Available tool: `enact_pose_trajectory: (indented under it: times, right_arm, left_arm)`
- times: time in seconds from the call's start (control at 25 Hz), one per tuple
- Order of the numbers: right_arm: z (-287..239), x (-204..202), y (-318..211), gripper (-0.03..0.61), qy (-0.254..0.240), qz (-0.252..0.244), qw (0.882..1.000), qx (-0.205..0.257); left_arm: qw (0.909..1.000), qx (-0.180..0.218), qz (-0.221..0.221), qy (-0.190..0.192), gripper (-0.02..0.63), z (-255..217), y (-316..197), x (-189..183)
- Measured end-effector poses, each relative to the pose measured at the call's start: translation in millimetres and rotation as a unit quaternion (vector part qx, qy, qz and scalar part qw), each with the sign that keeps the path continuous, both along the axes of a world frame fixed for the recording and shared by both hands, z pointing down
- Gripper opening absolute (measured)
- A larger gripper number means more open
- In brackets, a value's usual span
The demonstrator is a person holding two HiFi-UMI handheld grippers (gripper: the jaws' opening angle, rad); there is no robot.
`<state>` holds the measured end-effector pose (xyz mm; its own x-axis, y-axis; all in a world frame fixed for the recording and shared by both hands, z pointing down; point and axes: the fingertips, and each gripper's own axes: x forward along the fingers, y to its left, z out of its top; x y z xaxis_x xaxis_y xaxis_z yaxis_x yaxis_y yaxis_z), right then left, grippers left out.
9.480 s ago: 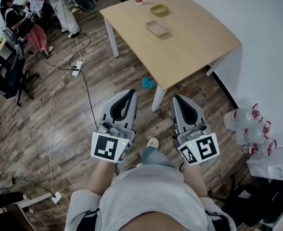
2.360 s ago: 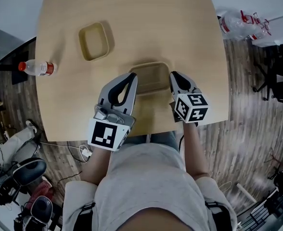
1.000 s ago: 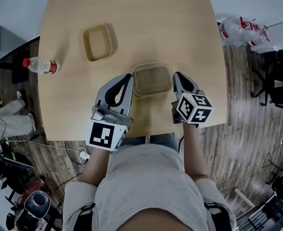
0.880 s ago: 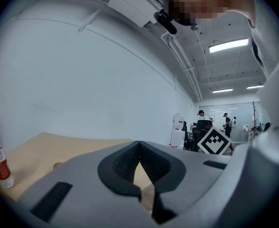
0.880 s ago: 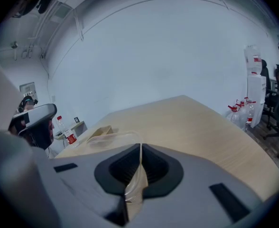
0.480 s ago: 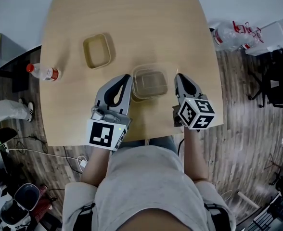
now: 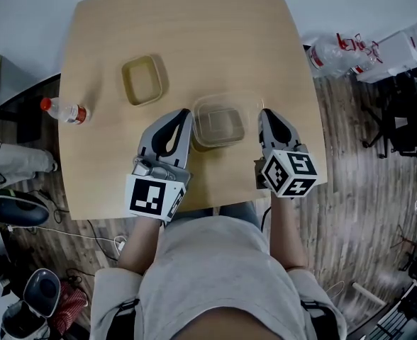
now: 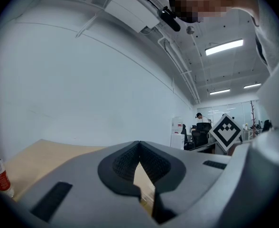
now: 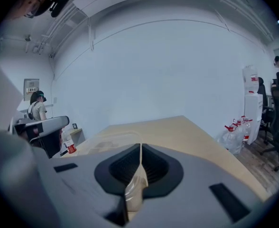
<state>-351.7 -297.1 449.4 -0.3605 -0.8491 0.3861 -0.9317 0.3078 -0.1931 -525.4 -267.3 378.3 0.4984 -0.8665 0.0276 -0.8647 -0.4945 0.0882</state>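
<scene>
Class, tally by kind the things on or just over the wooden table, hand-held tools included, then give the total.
Boxes: 2 (tan box, clear lidded box)
Bottles: 1 (bottle)
Tools: 2 (left tool, right tool)
Total: 5

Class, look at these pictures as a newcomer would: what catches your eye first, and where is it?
A clear plastic container near the wooden table's near edge stands out, flanked by two hand-held grippers: the right hand-held gripper pinches its rim, the left hand-held gripper sits shut at its left side. Farther left lie a tan tray and a red-capped bottle.
</scene>
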Motion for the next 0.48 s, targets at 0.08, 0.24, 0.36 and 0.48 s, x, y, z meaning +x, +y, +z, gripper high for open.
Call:
enact_pose_trajectory:
  times: [0.08,0.24,0.36,0.48]
  right_arm:
    - [-4.4,-0.2,2.0,0.02,0.001,0.004,1.0,0.007]
    - [-13.1,1.8,5.6,0.02,0.002,0.011,1.0,0.021]
    - [-20.9,3.3,8.6,0.02,-0.001,0.012,0.999,0.033]
    - [-29.6,6.5,13.3,0.02,-0.003,0.011,0.999,0.044]
  left_arm:
    - [1.0,0.002,0.001,0.001,0.015,-1.5,0.6,-1.1]
    - [1.0,0.005,0.004,0.002,0.015,-4.3,2.9,-0.1]
    - [0.9999,0.01,0.005,0.0,0.015,-8.1,5.4,1.9]
    - [0.9999,0.017,0.002,-0.002,0.015,-14.0,10.4,4.9]
